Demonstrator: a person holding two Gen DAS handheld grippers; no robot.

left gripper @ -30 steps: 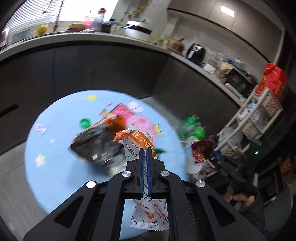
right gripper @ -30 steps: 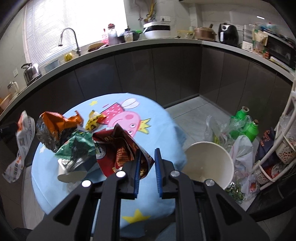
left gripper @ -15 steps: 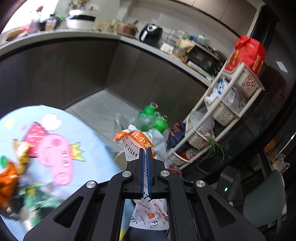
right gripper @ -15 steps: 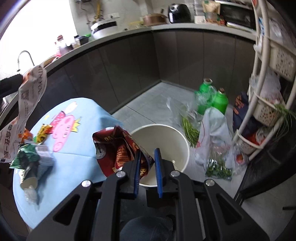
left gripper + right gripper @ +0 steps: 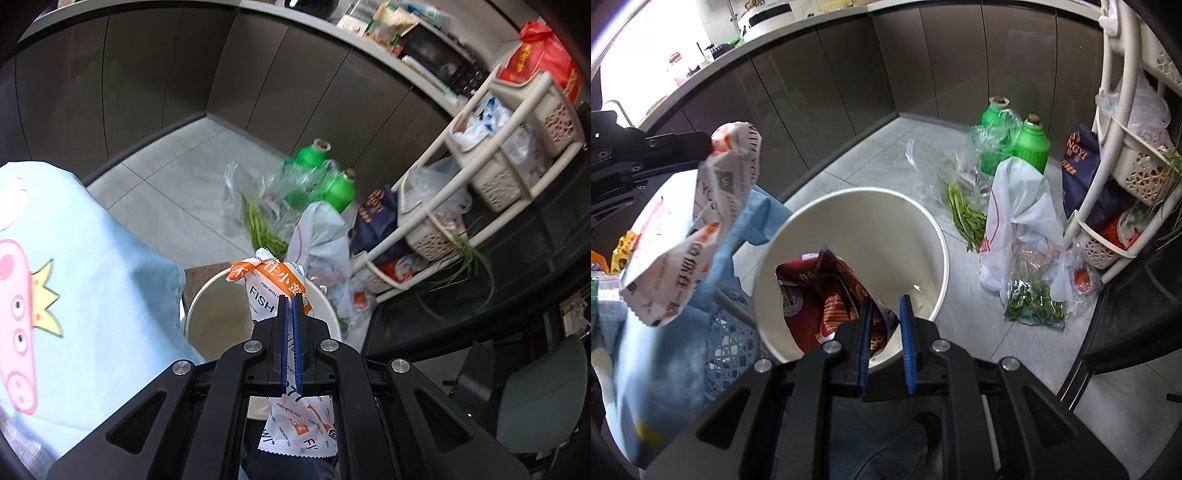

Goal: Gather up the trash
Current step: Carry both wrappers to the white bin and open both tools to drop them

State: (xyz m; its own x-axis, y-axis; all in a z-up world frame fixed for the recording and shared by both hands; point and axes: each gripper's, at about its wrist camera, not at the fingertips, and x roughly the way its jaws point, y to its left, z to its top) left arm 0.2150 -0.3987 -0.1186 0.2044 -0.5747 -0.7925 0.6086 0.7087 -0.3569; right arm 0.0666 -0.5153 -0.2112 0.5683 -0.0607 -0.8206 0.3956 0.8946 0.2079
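My left gripper (image 5: 290,301) is shut on a white and orange snack wrapper (image 5: 271,286) and holds it over the rim of a white trash bin (image 5: 218,314) on the floor. The same wrapper (image 5: 698,229) hangs at the left of the right wrist view, beside the bin (image 5: 857,206). My right gripper (image 5: 885,302) is above the bin's near rim, its jaws parted. A red snack bag (image 5: 827,291) lies against the left finger (image 5: 865,325) over the bin's mouth; I cannot tell whether it is still pinched.
A table with a light blue cartoon cloth (image 5: 85,280) stands left of the bin. Two green bottles (image 5: 1015,140), plastic bags with greens (image 5: 1019,236) and a white basket rack (image 5: 1130,147) crowd the floor to the right. Dark cabinets run behind.
Both grippers swung right from the table to the bin, carrying their wrappers. The right gripper's jaws have parted wider, and the red bag now hangs over the bin's mouth.
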